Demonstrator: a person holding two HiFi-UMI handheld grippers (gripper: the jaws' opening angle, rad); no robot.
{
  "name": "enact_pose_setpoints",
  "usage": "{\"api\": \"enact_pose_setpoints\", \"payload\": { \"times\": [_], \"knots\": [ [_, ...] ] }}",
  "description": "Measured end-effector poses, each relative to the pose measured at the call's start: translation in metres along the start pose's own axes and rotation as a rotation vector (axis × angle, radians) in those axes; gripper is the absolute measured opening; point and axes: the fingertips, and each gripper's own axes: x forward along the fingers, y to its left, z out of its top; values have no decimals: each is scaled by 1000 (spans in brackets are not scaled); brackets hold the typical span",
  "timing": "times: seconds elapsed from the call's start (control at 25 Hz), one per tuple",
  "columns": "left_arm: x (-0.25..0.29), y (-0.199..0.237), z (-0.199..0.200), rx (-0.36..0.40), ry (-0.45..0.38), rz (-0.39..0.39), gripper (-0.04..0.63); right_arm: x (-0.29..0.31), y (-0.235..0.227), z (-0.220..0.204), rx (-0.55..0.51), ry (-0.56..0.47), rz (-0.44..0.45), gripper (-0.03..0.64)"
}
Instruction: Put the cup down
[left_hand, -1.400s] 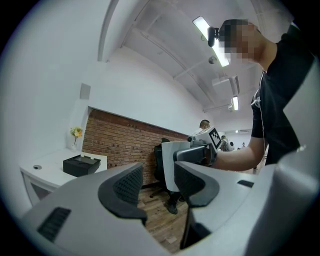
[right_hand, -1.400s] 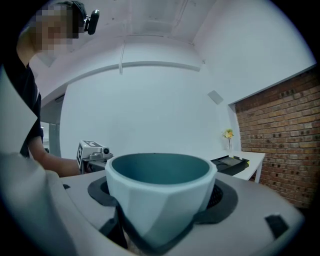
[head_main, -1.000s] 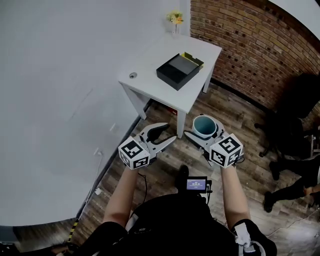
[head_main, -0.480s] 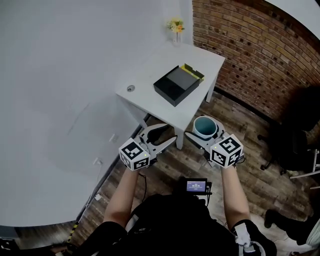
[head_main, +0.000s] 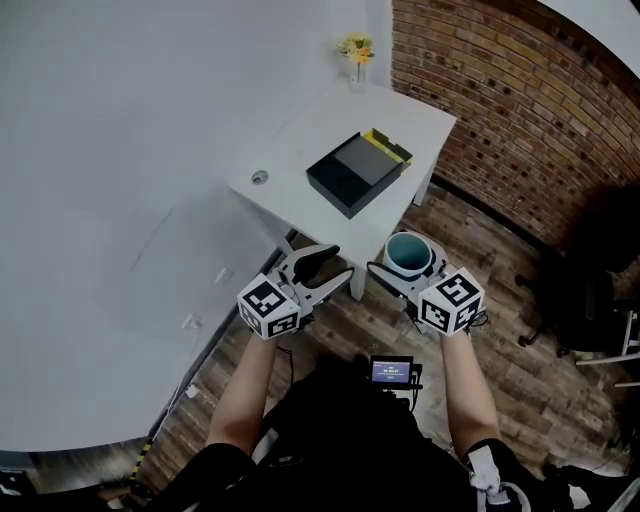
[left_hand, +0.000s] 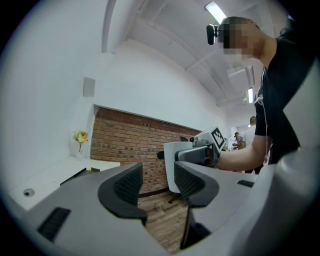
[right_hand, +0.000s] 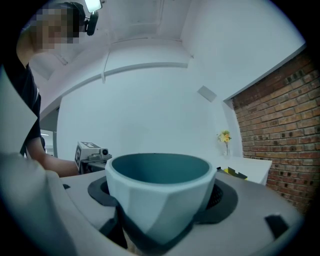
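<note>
A pale cup (head_main: 407, 252) with a teal inside stands upright between the jaws of my right gripper (head_main: 410, 270), which is shut on it, in the air over the wooden floor just off the white table's (head_main: 300, 150) near corner. In the right gripper view the cup (right_hand: 159, 192) fills the space between the dark pads (right_hand: 223, 194). My left gripper (head_main: 322, 272) hovers level with it to the left, open and empty. From the left gripper view its jaws (left_hand: 157, 183) show a gap, and the cup (left_hand: 170, 167) shows beyond them in the right gripper (left_hand: 199, 154).
On the table lie a black box (head_main: 357, 172) with a yellow edge, a small round fitting (head_main: 260, 177) and a vase of flowers (head_main: 357, 50) at the far end. A brick wall (head_main: 520, 110) runs on the right. A dark chair (head_main: 590, 290) stands at the right edge.
Both grippers keep their pose and the cup stays gripped. The table has slid slightly right and down in the head view, and the dark-clothed person at the right edge has left the picture.
</note>
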Motion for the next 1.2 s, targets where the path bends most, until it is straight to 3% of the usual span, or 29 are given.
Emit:
{"api": "enact_pose_setpoints", "payload": {
  "times": [0.64, 1.2],
  "knots": [
    [-14, 50, -2, -9, 24, -62, 187, 50, 3, 11, -7, 2, -43, 410],
    [-12, 64, -10, -20, 38, -73, 187, 65, -5, 3, 13, 19, -45, 410]
  ]
}}
